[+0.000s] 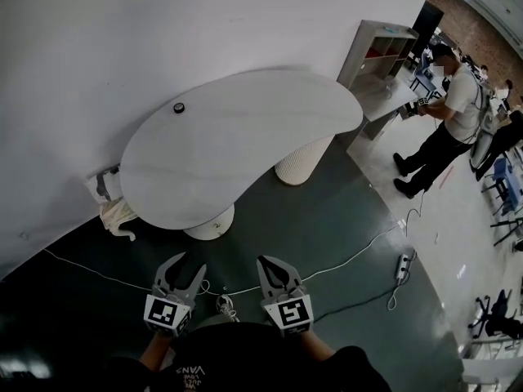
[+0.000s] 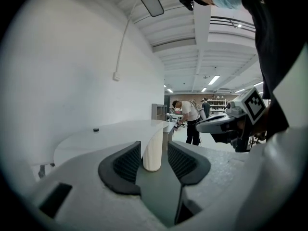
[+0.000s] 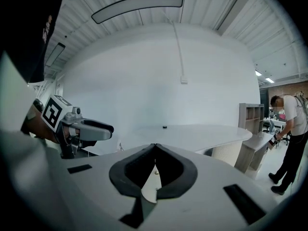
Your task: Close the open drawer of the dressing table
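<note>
Both grippers hang close below me, well short of the dressing table (image 1: pixel 245 129). The left gripper (image 1: pixel 184 269) has its jaws apart and empty; the right gripper (image 1: pixel 274 269) has its jaws pressed together on nothing. No open drawer shows from here, and I judge it lies under the white top, out of sight. Recommended procedure: approach first and locate the drawer front. Set the closed right tips flat against it, then push straight and level until flush.
</note>
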The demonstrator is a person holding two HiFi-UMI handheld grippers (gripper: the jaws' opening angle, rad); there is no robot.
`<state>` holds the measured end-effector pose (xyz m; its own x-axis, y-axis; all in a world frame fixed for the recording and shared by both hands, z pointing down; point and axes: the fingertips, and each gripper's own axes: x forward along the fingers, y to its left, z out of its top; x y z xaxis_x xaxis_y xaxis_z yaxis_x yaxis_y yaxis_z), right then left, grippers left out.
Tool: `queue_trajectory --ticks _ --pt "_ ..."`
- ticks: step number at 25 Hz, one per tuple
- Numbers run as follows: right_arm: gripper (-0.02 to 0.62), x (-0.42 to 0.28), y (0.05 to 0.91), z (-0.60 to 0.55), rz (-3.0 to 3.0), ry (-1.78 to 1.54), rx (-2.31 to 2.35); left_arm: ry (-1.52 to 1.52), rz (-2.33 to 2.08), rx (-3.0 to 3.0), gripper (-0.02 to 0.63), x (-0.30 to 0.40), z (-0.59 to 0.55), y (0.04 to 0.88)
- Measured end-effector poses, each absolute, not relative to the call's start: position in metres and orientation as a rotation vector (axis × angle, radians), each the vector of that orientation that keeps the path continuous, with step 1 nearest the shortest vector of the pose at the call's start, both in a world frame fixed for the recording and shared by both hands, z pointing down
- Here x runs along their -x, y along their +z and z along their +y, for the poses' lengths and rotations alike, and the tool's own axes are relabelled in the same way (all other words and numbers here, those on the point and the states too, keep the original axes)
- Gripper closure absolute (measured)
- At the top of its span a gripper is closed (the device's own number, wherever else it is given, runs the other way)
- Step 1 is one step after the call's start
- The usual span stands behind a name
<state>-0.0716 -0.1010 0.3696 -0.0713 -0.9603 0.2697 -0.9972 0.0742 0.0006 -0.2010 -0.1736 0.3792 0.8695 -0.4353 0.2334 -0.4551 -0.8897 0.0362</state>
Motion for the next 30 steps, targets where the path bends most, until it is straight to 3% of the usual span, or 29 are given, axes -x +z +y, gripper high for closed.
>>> queue_trajectory --ticks 13,30 --pt "0.591 0.041 0.346 -0.076 -2.270 0.240 -1.847 0.336 -0.872 -2.959 0.560 0.175 -0.132 0.358" --pt "0.592 0.017 0.348 -0.018 -2.365 0.232 -1.655 0.321 -1.116 -2.882 0.583 0.159 -0.065 0.351"
